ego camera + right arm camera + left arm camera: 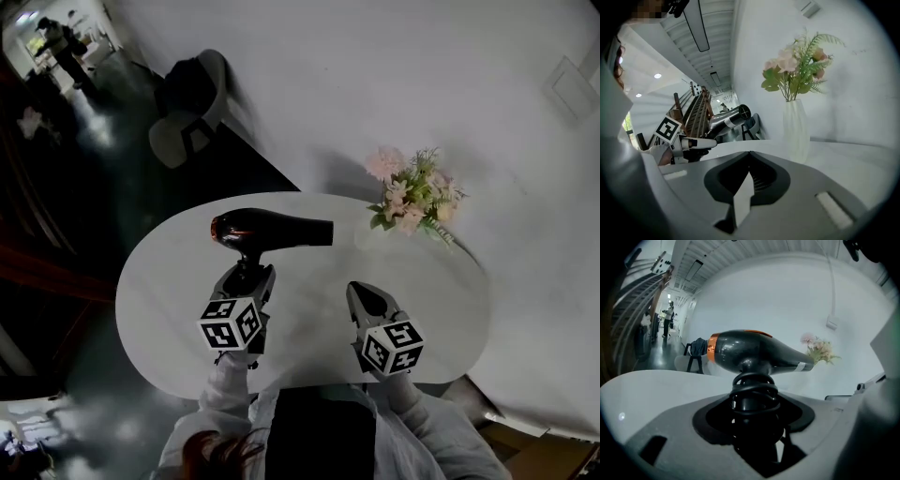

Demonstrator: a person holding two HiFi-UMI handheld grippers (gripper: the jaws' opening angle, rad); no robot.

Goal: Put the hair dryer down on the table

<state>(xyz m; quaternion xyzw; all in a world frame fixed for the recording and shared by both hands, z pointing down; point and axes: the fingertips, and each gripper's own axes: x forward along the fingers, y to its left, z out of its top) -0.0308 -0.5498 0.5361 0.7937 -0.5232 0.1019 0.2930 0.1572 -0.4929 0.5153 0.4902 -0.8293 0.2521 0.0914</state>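
Hair dryer (270, 229): glossy black body, orange-copper ring at the rear end, pale band near the nozzle. The barrel is level; in the head view the nozzle points right and the rear end left. The handle points back toward the person, with a black cord (753, 390) coiled round it, clamped in the jaws of the left gripper (249, 274). The dryer is over the left half of the oval white table (159, 291). In the right gripper view it looks lifted clear of the top.

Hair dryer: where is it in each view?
Head view: hair dryer left of centre.
Left gripper view: hair dryer centre, handle in the jaws.
Right gripper view: hair dryer small, left of centre.
Shared landmark: pink flowers, in all three.
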